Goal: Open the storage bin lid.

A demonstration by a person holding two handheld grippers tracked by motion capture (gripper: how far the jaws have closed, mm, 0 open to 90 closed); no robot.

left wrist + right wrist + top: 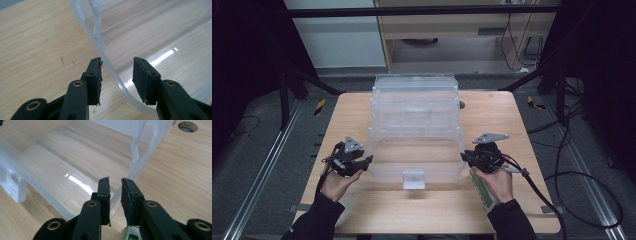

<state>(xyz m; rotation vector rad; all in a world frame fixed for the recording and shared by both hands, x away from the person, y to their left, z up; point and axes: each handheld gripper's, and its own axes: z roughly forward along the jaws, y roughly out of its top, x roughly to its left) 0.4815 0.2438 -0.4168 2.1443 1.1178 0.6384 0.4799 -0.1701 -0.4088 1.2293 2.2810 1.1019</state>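
A clear plastic tiered box (pixel 414 102) stands in the middle of the wooden table, its shallow lowest tray (pixel 412 155) spread toward me with a white latch (pixel 413 179) at its front edge. My left gripper (pixel 366 163) is at the tray's left side. In the left gripper view its jaws (pixel 117 68) stand apart astride the tray's rounded rim (pixel 112 72), pads clear of it. My right gripper (pixel 465 158) is at the tray's right side; its jaws (pixel 115 188) stand narrowly apart with the tray's thin rim (pixel 135 162) running between them, not visibly pressed.
The wooden table (pixel 492 120) has a round cable hole (pixel 461 105) just right of the box. Bare wood lies in front of the tray and along both sides. A black cable (pixel 557 210) trails off the right gripper over the table's right edge.
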